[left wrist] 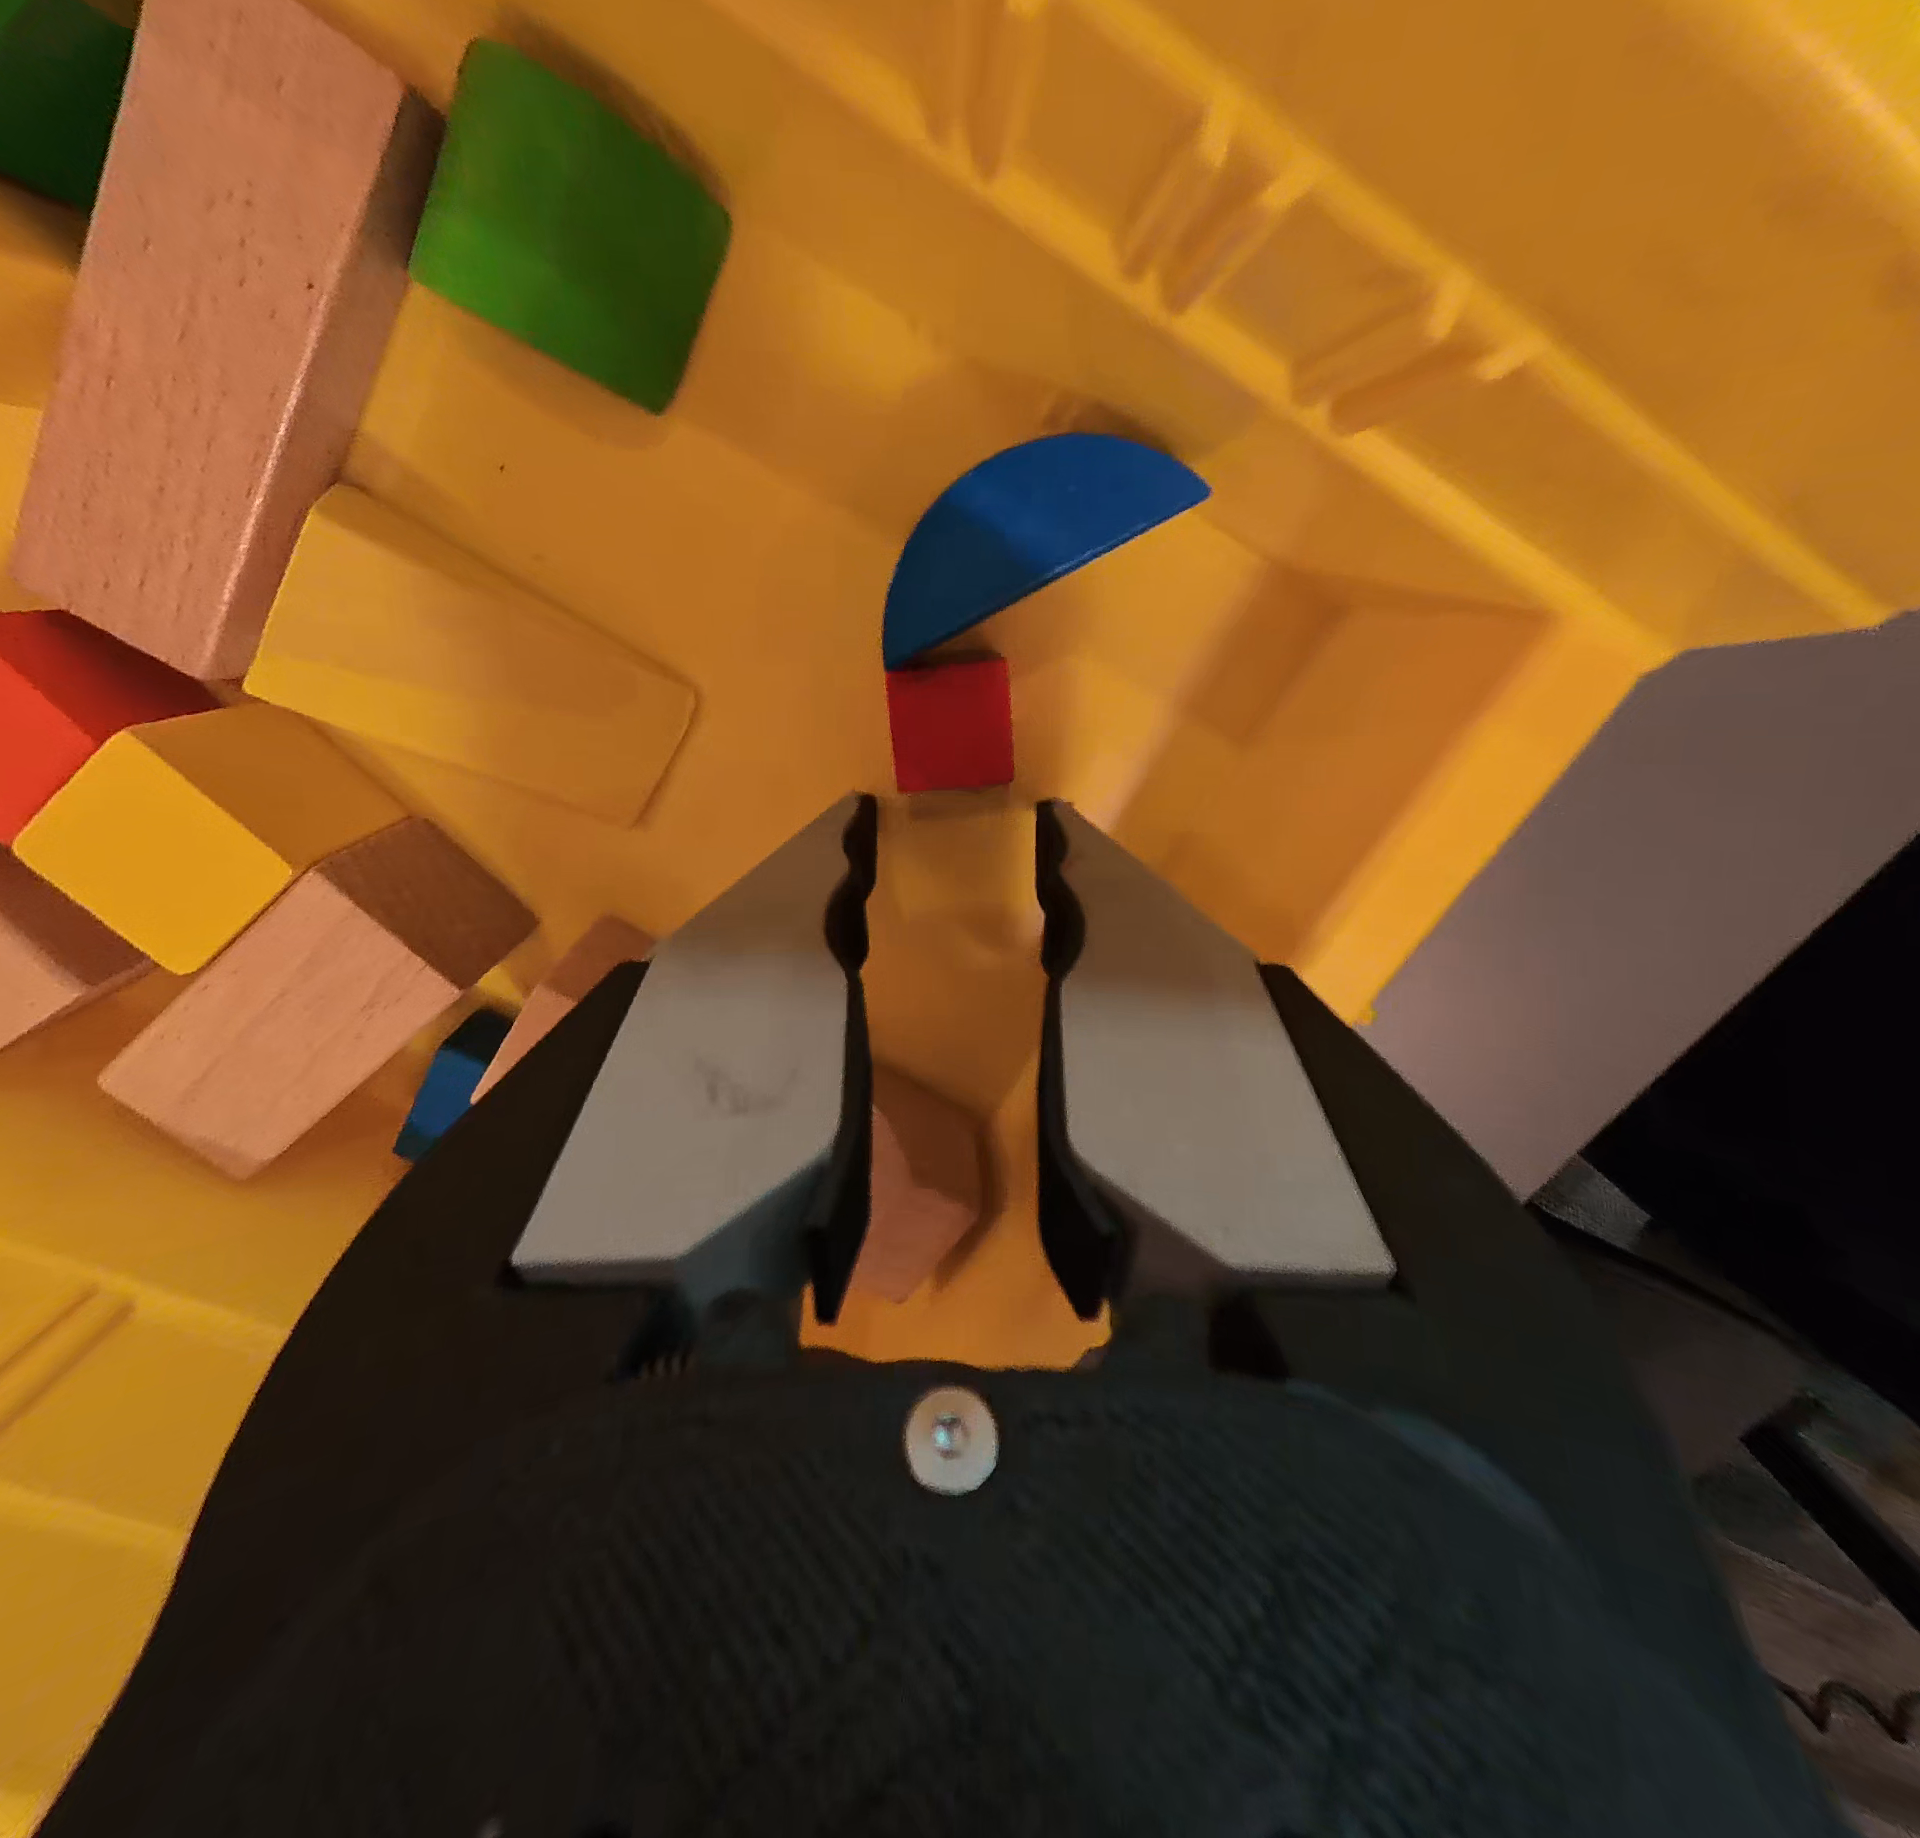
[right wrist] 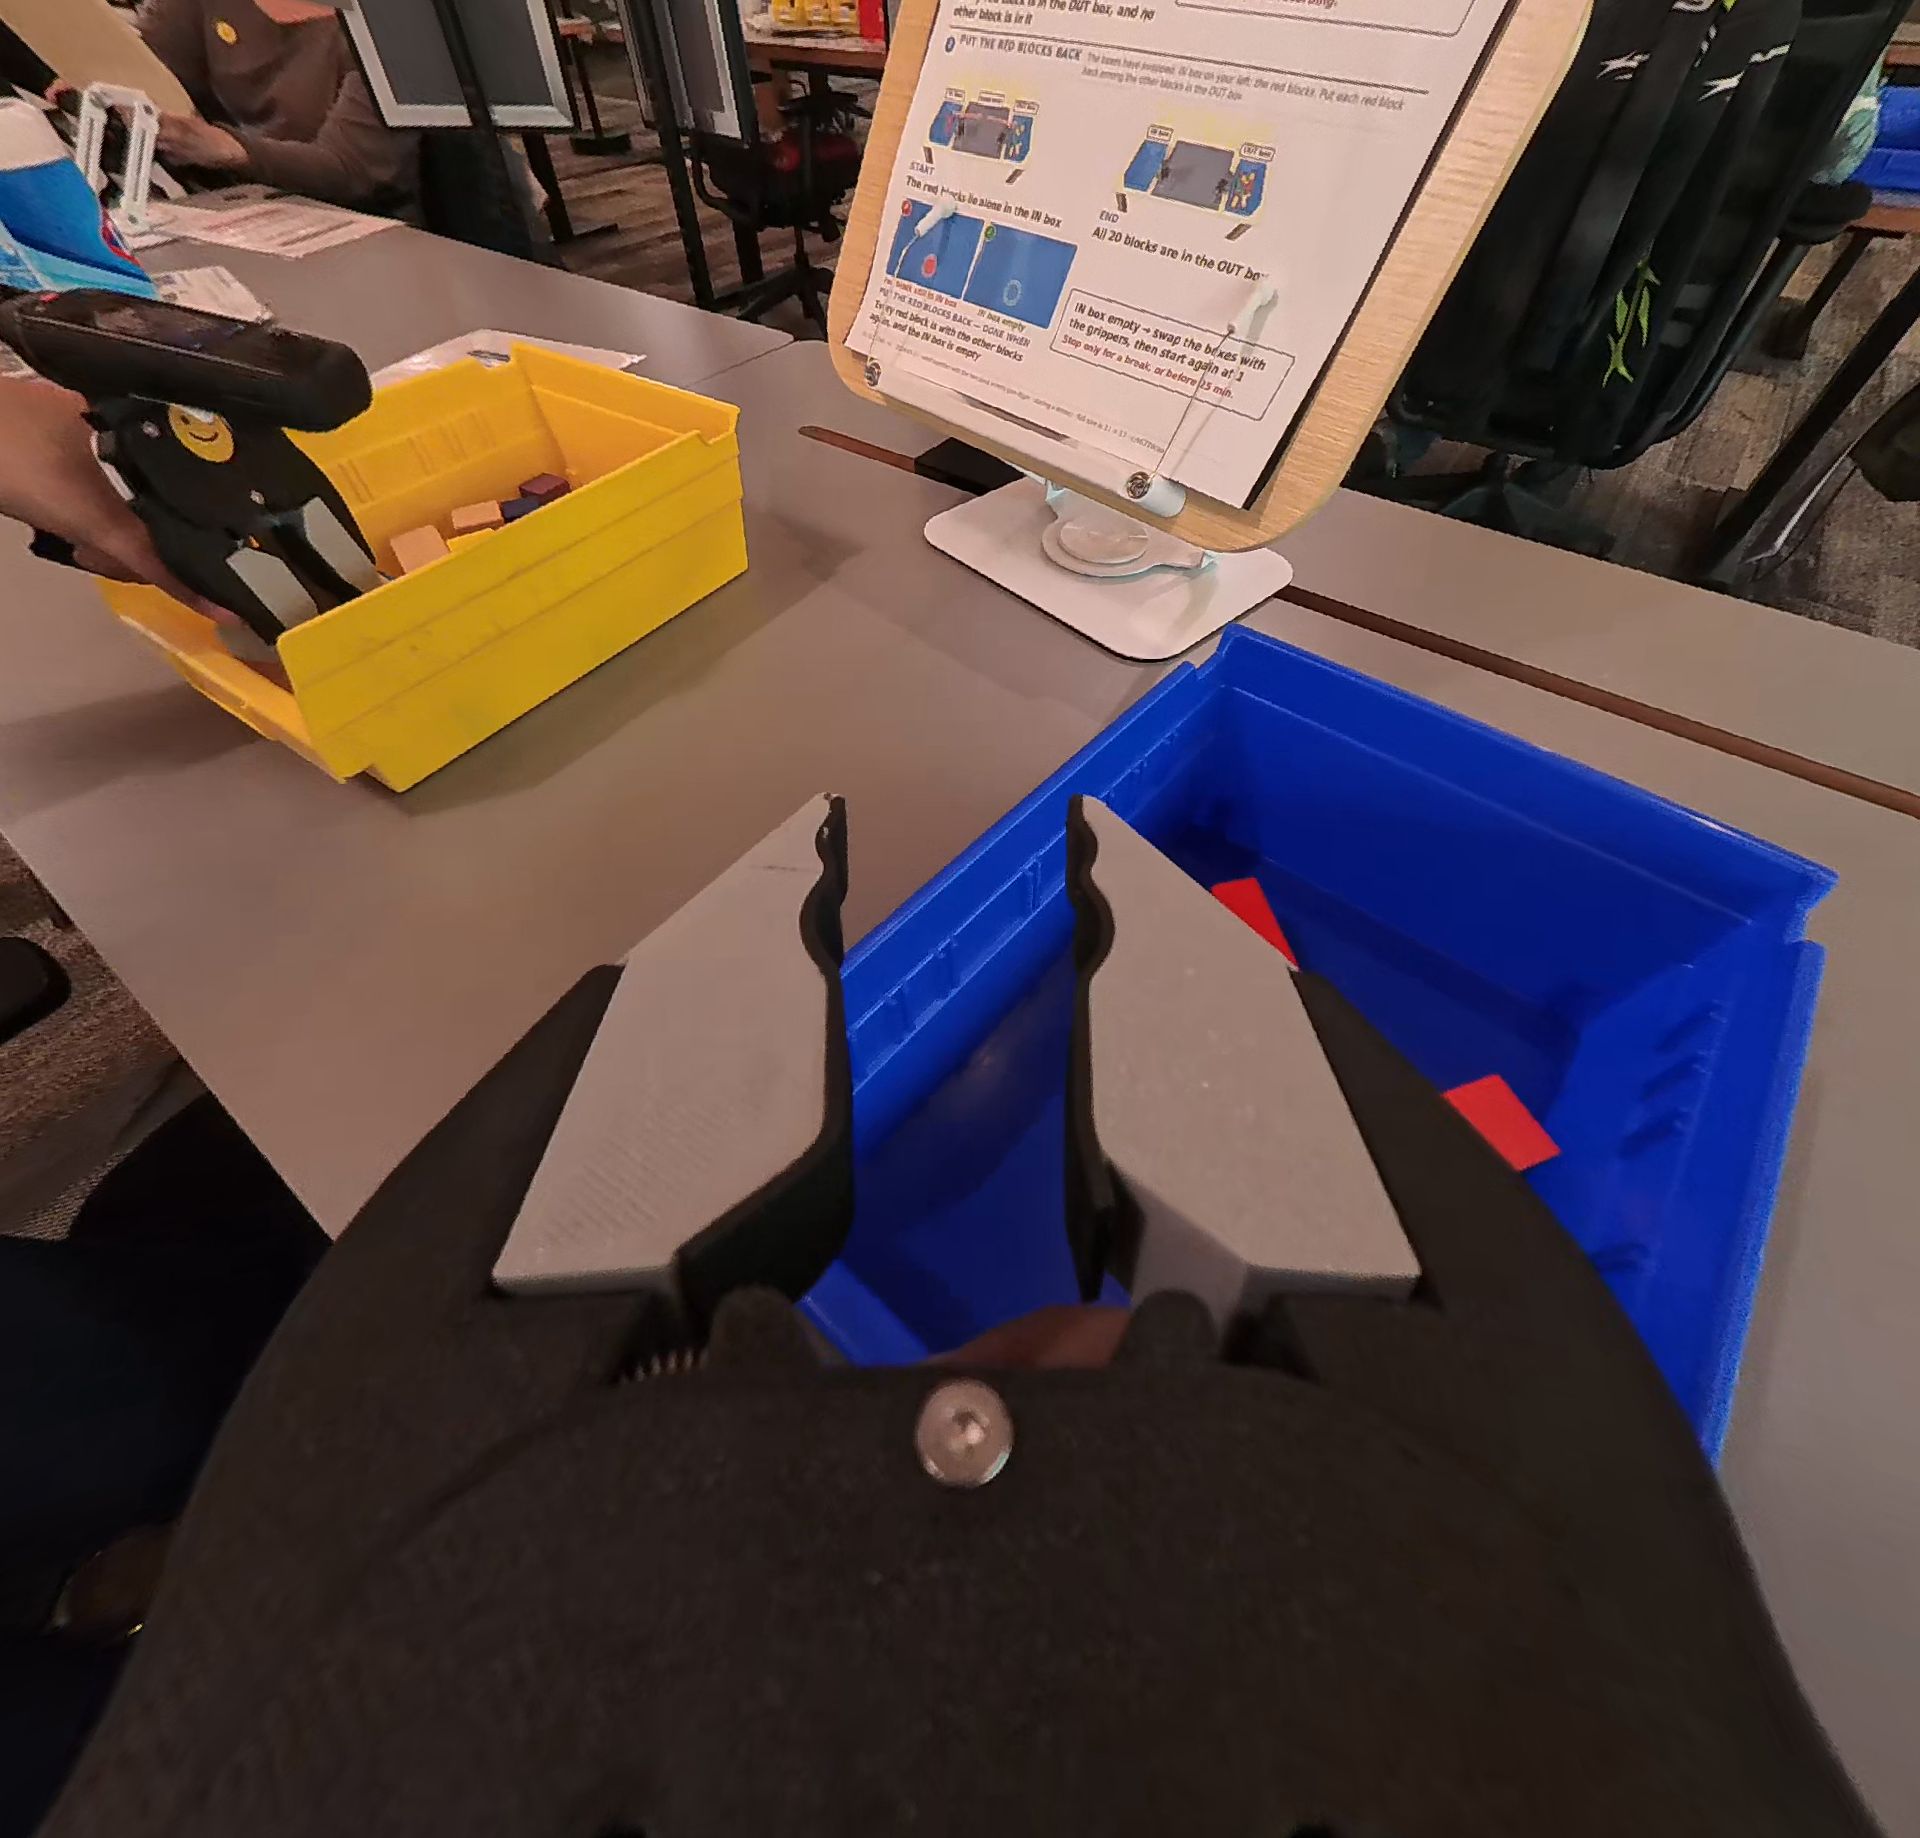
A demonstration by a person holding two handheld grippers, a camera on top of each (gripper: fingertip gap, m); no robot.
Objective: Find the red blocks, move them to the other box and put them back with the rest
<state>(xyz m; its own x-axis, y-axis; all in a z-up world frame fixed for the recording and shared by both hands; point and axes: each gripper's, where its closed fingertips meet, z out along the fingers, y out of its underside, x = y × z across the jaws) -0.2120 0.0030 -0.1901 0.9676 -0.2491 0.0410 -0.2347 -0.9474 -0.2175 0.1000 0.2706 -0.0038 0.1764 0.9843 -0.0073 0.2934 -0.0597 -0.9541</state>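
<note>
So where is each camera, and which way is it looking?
Left wrist view: sits on the left tool, looking down into the yellow box at a small red block; its open fingers show.
Right wrist view: sits on the right tool, above the blue box, facing across the table; its open fingers show.
Shared: the yellow box and the left tool, held by a hand.

Small red cube (left wrist: pixel 951 723) in yellow box (left wrist: pixel 1351 230), seemingly touching blue half-disc (left wrist: pixel 1023 536).
</note>
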